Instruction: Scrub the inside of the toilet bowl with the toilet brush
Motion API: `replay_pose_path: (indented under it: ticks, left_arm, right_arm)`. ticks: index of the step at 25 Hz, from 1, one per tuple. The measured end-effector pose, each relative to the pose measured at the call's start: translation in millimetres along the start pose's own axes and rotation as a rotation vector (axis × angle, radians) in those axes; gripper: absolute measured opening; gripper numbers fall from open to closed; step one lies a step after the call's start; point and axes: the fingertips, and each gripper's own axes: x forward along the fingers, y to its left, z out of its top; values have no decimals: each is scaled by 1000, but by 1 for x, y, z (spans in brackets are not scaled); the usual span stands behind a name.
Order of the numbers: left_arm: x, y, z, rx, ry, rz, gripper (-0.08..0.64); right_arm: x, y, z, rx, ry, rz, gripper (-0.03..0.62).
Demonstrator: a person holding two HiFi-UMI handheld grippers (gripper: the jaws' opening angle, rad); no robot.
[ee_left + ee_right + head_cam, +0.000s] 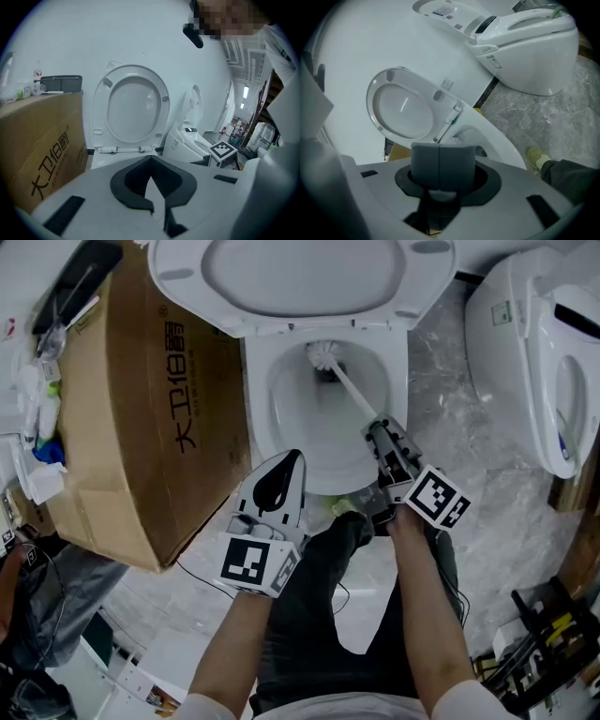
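Observation:
The white toilet bowl stands open, its lid and seat raised at the back. The toilet brush's white head rests deep in the bowl near the dark drain, and its thin white handle slants down-right into my right gripper, which is shut on it. In the right gripper view the grey pads press together and hide the handle. My left gripper hovers over the bowl's front rim, shut and holding nothing; its view faces the raised lid.
A big cardboard box stands tight against the toilet's left side, with clutter on top. A second white toilet sits to the right on the marble floor. The person's legs and a green shoe are just in front of the bowl.

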Motion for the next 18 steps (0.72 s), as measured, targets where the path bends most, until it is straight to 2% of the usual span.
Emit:
replay_pose_path:
  ticks: [6,11,18]
  left_arm:
    - [-6,6,2,-21,-6,25,6]
    - [-17,13,4,-40,-17,68,6]
    - [-31,15,5,-64,-37,106,6]
  right_arm:
    - [22,13,-8,-193,171,57,158]
    - [32,26,-8,-428,334,90,158]
    - [35,40,-11,-750,464,97,158]
